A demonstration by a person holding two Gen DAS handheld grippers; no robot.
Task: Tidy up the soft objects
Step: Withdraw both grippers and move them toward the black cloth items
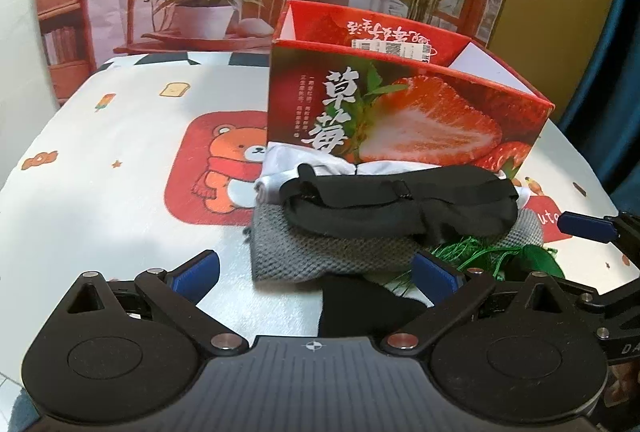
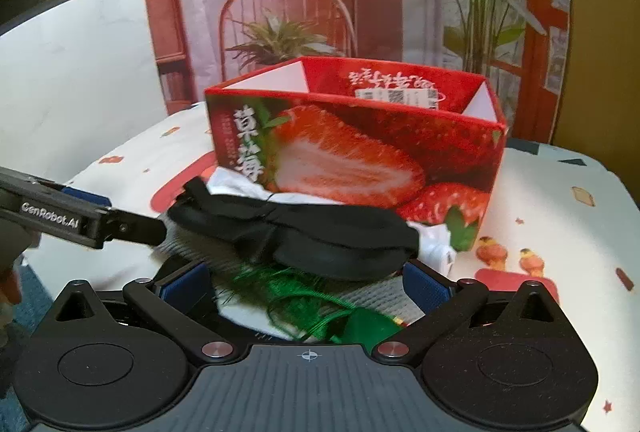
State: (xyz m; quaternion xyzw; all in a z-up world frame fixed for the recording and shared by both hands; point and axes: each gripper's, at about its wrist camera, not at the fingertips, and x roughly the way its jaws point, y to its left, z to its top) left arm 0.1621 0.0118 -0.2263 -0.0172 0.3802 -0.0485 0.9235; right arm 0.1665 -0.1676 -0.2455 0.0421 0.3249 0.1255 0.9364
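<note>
Both tools, the left tool (image 1: 316,270) and right tool (image 2: 306,282), are hovering spread over a pile topped by a black mask (image 1: 400,202), lying on the worktop (image 1: 100,192) before the open box (image 1: 404,112); pinching the mask likely comes next.

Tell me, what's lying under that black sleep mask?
The black sleep mask rests on a grey knitted cloth and white fabric. What lies deeper in the pile is covered.

We see that our left gripper (image 1: 316,264) has a black body with two round discs, silver screws and blue pads (image 1: 434,272) on its jaws. Our right gripper (image 2: 308,282) looks the same, and the left one carries white "GenRobot.AI" lettering.
</note>
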